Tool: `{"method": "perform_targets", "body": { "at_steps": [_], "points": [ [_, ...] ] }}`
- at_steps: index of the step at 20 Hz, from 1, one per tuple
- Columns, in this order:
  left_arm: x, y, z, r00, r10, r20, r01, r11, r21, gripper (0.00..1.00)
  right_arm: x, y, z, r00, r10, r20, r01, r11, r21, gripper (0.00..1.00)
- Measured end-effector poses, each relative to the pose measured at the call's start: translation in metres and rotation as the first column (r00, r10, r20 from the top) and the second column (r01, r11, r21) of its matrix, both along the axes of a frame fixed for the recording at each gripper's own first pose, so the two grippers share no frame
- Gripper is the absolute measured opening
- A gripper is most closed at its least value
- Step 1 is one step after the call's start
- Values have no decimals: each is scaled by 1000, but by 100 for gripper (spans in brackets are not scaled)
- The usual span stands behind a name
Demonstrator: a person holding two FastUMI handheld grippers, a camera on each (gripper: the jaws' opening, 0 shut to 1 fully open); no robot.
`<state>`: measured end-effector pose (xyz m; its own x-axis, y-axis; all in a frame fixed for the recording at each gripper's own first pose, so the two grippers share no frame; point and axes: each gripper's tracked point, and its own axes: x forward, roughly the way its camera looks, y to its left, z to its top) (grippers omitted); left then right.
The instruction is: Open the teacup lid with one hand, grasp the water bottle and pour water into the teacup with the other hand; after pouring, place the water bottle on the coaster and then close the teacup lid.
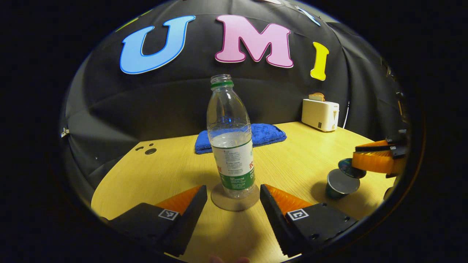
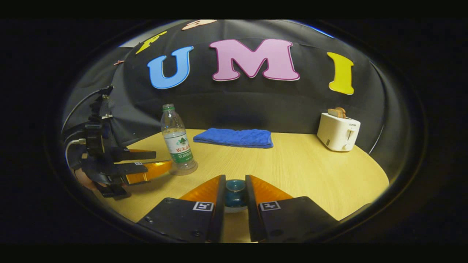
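Left gripper [image 1: 233, 199], nearest in the left gripper view: two fingers spread wide, nothing between their tips, one on each side of the round grey coaster [image 1: 234, 202]. One clear plastic water bottle with a green-and-white label [image 1: 230, 140] stands upright on that coaster, uncapped, part filled. Right gripper [image 2: 234, 190], nearest in the right gripper view: fingers drawn close, clamped on one small dark teal lid [image 2: 234, 195]; in the left gripper view this lid is held tilted just above and beside one dark teal teacup [image 1: 340, 183], which stands open on the round pale wooden table [image 1: 303, 160], well right of the bottle. Farther back, one folded blue cloth [image 1: 263, 135] lies flat behind the bottle. Farthest, at the table's rear right edge, one white toaster [image 1: 320, 114] with toast in its slot.
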<state>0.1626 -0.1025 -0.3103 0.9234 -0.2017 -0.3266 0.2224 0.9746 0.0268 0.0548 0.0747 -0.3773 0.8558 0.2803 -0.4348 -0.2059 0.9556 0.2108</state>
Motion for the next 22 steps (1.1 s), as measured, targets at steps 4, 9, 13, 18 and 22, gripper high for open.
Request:
{"method": "perform_targets", "body": {
  "at_steps": [4,9,13,18,22],
  "points": [
    [-21,10,-2,999,27,-20,-28,999,-30,92,-5,7,-14,1000,7,-11,-7,1000,-10,31],
    [-34,18,-2,999,37,-20,-38,999,-21,92,-3,9,-20,1000,15,4,-15,1000,-21,25],
    [-41,23,2,999,45,-11,-45,999,-14,92,-2,11,-21,1000,20,15,-20,999,-33,27],
    [-55,26,15,998,57,-10,-58,998,-11,92,-6,7,-16,1000,4,-1,-4,999,-36,82],
    [-72,28,37,997,73,-21,-73,997,-12,92,-7,-5,25,999,-39,20,40,999,-27,99]
  ]
}}
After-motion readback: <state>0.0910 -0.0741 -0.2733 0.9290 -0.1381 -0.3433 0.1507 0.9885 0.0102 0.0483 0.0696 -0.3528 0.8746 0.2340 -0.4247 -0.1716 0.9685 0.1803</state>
